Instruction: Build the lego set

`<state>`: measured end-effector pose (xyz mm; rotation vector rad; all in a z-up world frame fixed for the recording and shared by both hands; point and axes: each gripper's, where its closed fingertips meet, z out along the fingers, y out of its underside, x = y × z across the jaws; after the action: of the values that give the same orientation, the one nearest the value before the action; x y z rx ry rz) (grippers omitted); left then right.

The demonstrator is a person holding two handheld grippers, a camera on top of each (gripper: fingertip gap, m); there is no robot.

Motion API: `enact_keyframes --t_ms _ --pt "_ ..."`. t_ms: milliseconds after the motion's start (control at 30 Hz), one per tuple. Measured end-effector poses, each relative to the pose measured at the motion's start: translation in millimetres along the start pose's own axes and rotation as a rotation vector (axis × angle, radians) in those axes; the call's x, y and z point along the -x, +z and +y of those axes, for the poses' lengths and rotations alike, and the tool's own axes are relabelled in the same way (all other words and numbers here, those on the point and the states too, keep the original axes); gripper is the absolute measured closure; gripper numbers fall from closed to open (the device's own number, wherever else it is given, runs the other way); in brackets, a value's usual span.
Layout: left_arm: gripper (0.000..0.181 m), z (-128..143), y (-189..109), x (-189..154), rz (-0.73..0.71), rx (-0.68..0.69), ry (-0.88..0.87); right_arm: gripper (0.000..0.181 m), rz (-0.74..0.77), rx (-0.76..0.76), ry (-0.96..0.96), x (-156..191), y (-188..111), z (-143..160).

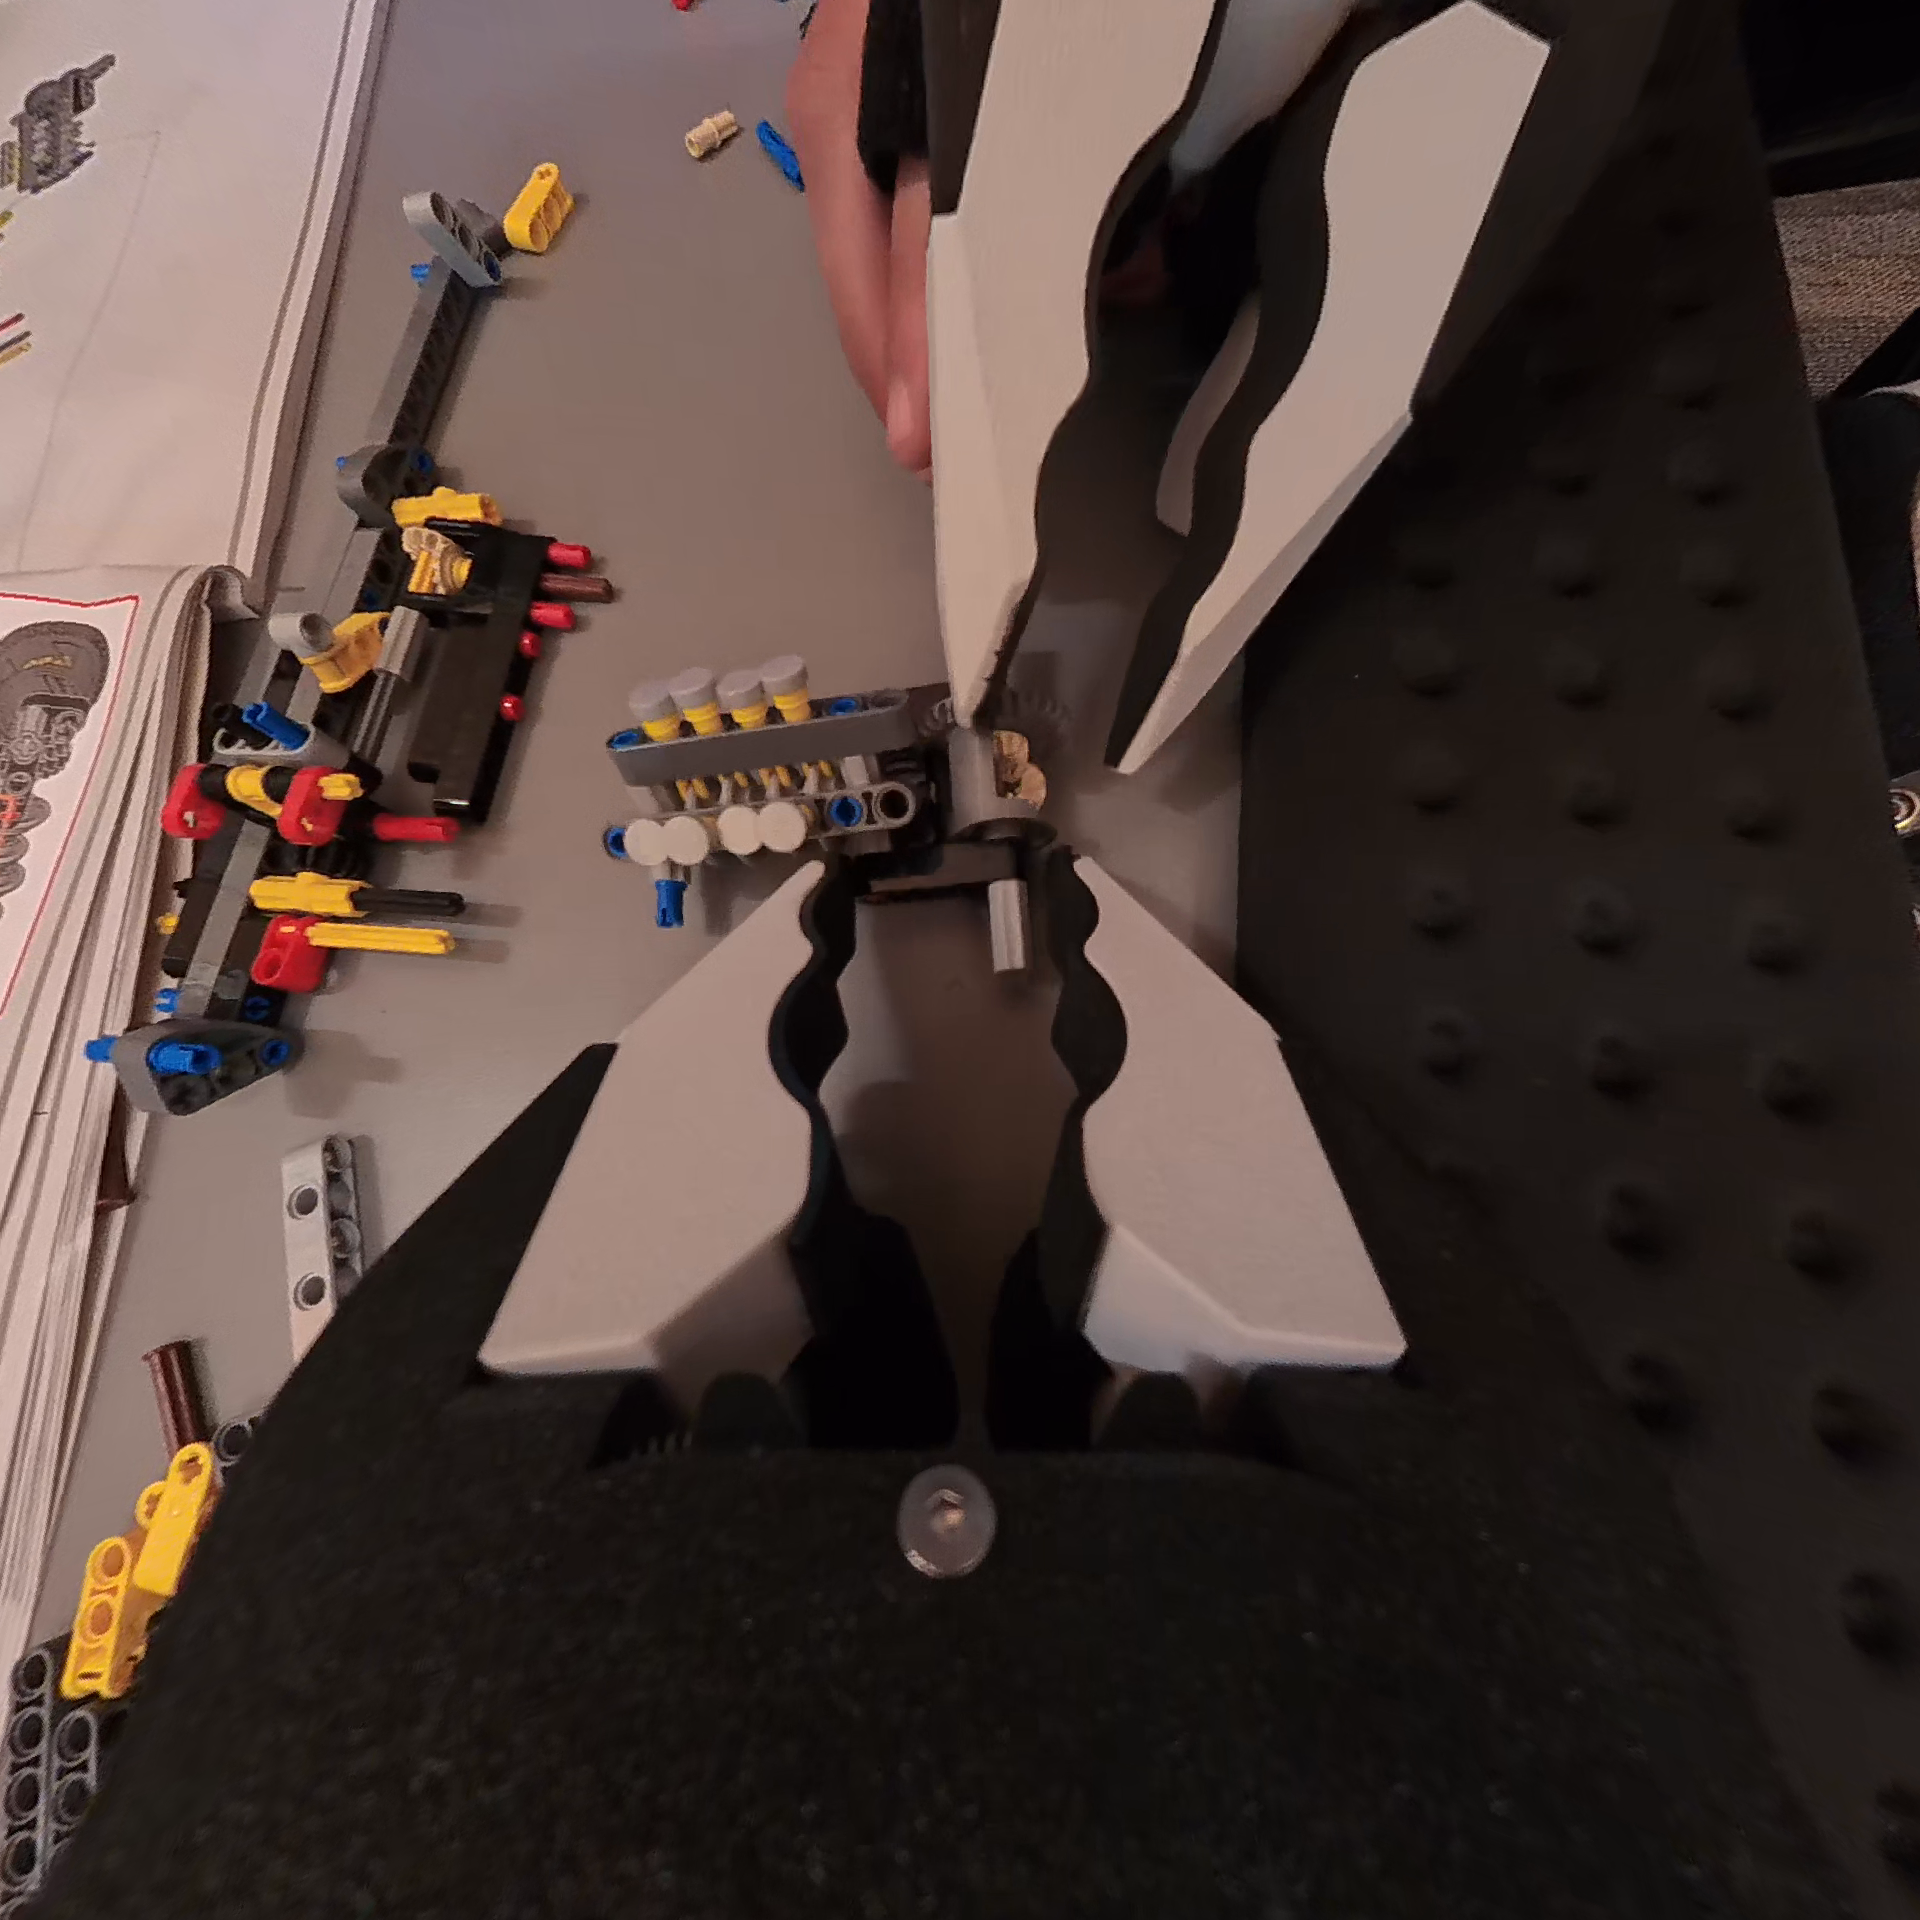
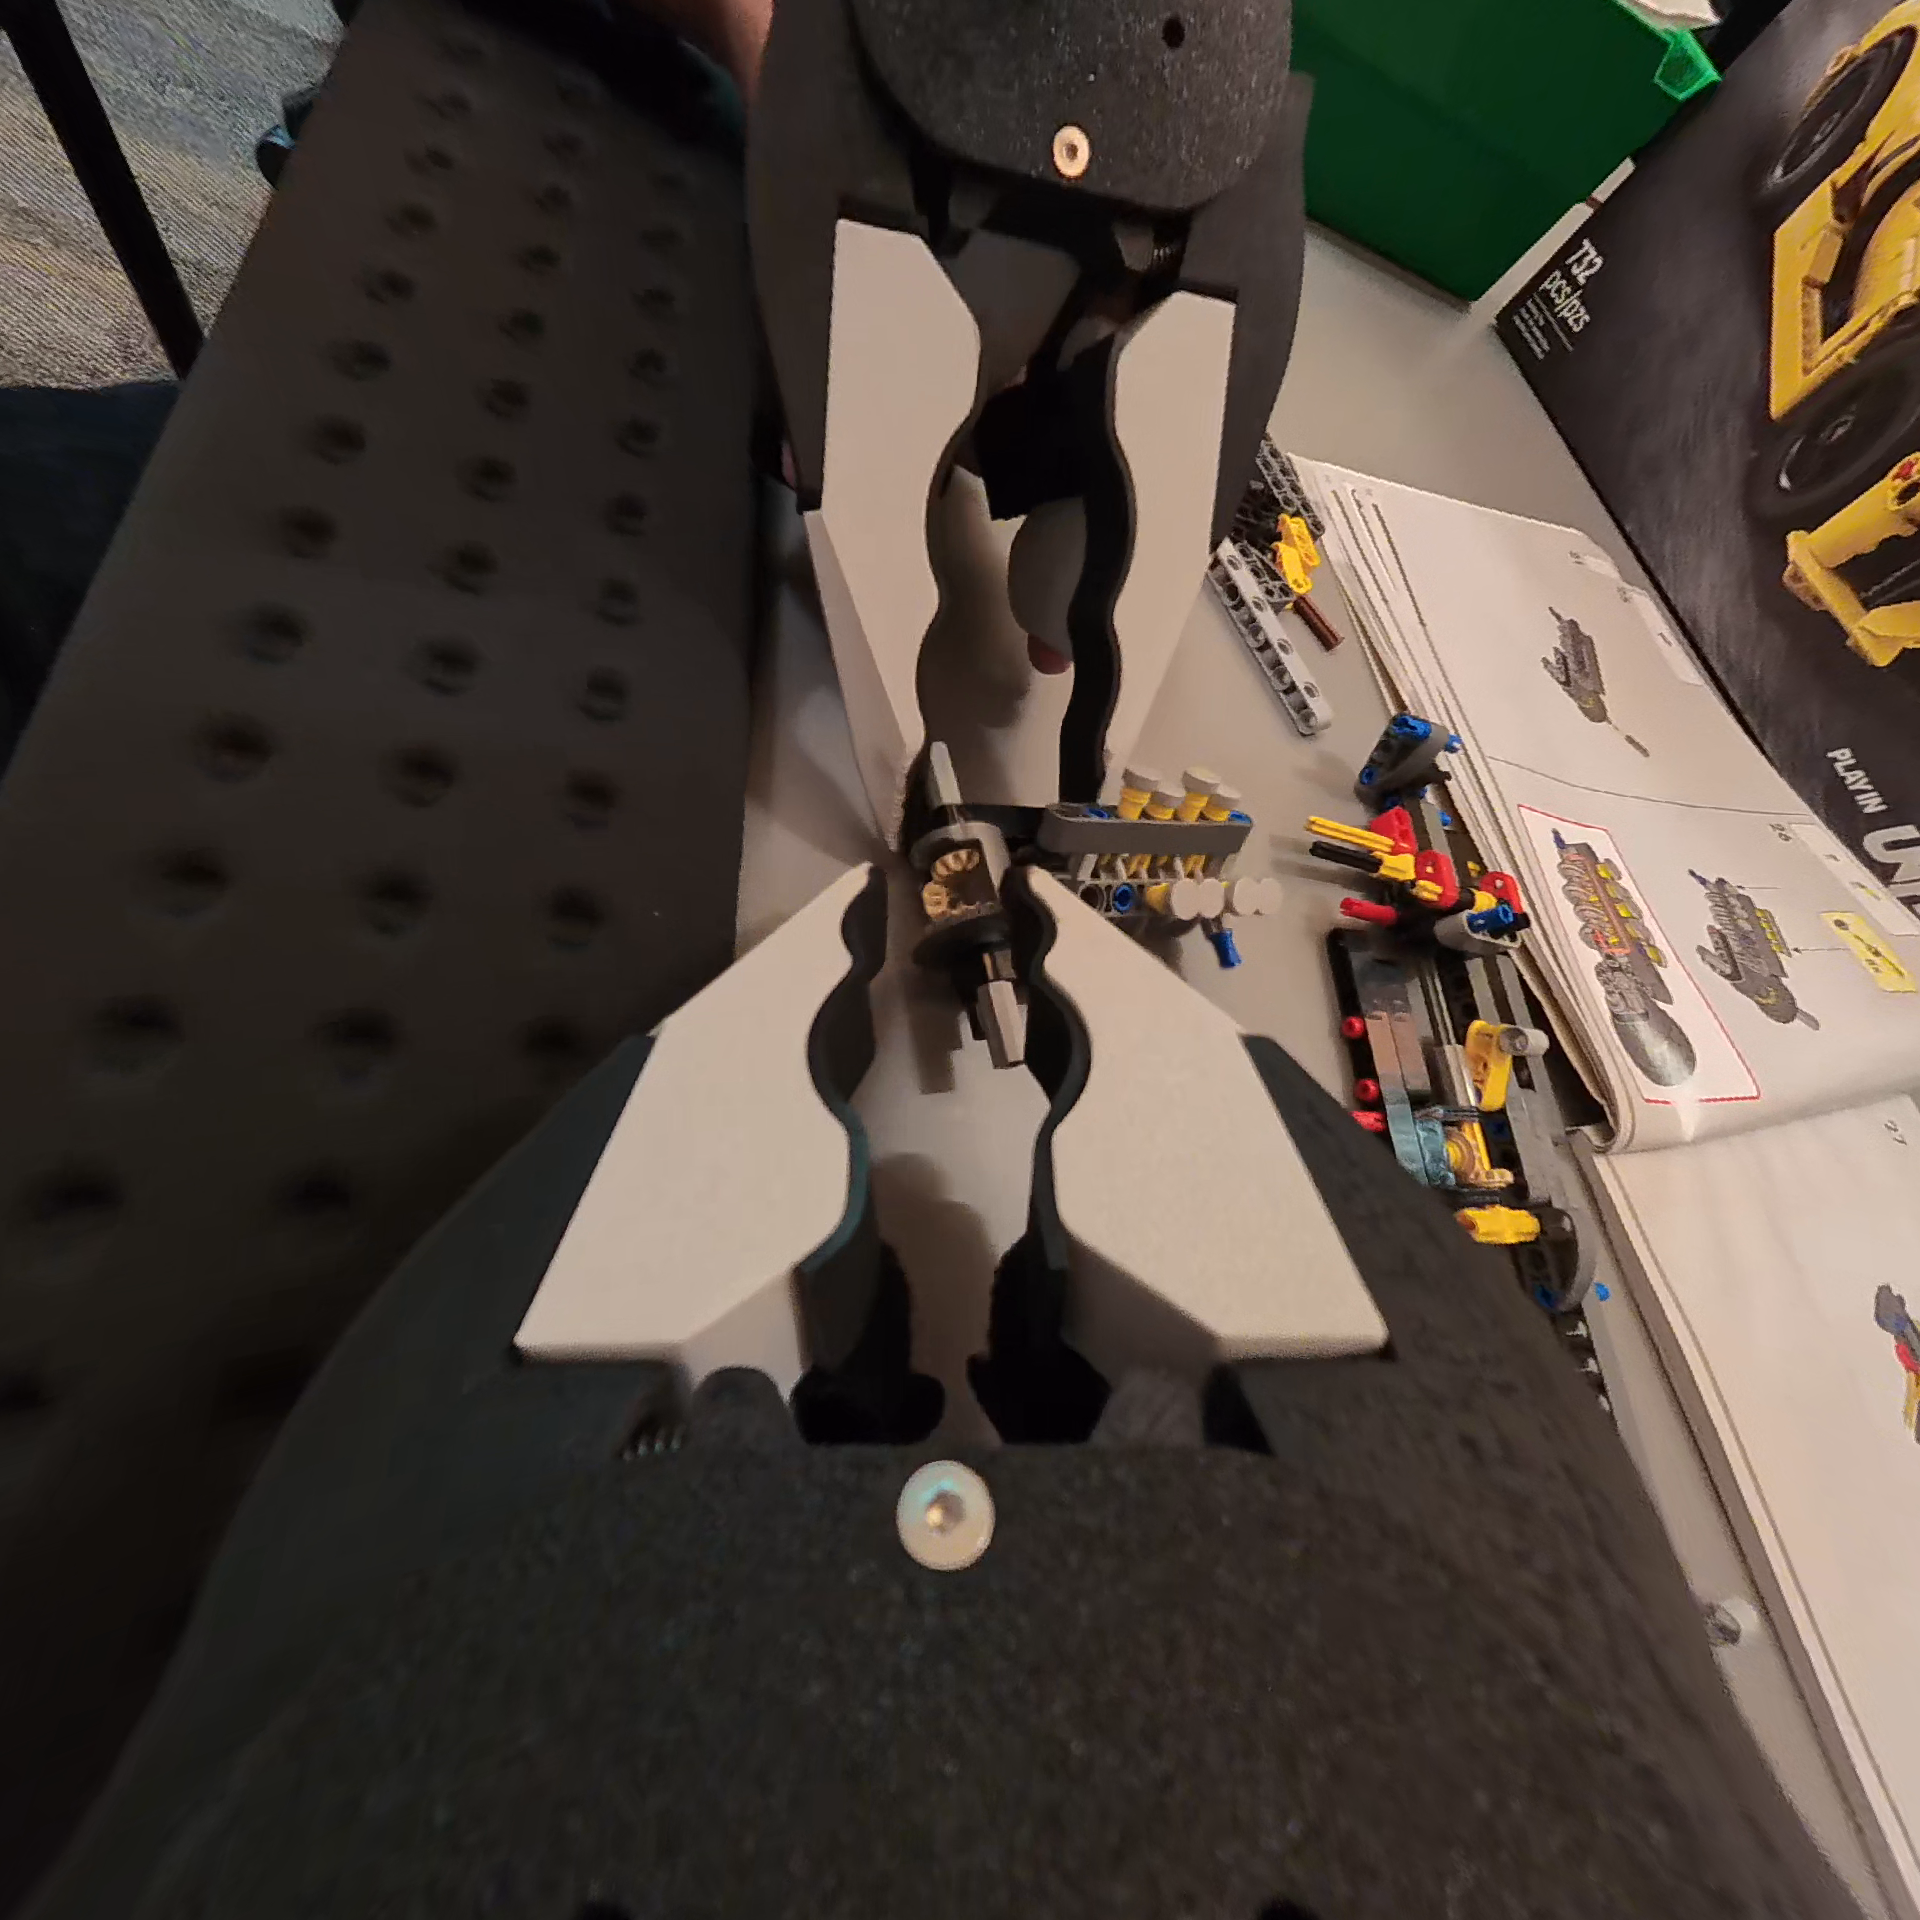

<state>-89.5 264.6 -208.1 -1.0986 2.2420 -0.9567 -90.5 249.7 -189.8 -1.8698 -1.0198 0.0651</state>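
A small engine block (image 1: 769, 727) lies on the grey table (image 1: 675, 416): a grey beam with yellow pistons and round white caps, plus tan gears (image 1: 1018, 764) and a grey axle (image 1: 1006, 925) at its right end. My left gripper (image 1: 951, 868) is closed on the black and grey end piece beside the axle. My right gripper (image 1: 1039, 743) comes from the far side and pinches the gear end. In the right wrist view the block (image 2: 1143, 831) lies ahead. My right gripper (image 2: 951, 881) holds the tan gears (image 2: 951, 883), and my left gripper (image 2: 992, 800) faces it.
A long black and grey chassis (image 1: 416, 644) with yellow and red parts lies left of the block, also in the right wrist view (image 2: 1434, 1039). Open instruction booklets (image 1: 156, 312) (image 2: 1558, 675), the set's box (image 2: 1766, 416), a green bin (image 2: 1455, 135), a white beam (image 1: 322, 1226) and yellow connectors (image 1: 135, 1558) lie around. A hand (image 1: 873, 291) is behind the right gripper. My left and right fingertips are right by each other.
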Motion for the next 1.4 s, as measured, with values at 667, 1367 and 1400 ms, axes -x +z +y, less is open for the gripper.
enact_keyframes --t_ms 667,1367,1400 --pt "0.173 -3.7 -14.8 6.1 -0.089 -0.065 0.051 0.152 0.005 0.008 0.066 -6.9 1.8 5.0" --pt "0.175 2.9 -10.9 -10.0 0.107 -0.023 -0.051 0.179 -0.028 0.019 0.087 -10.7 -15.2 20.8" --pt "0.175 2.7 -10.9 -10.5 0.102 -0.025 -0.036 0.179 -0.047 0.023 0.126 -11.3 -14.8 21.1"
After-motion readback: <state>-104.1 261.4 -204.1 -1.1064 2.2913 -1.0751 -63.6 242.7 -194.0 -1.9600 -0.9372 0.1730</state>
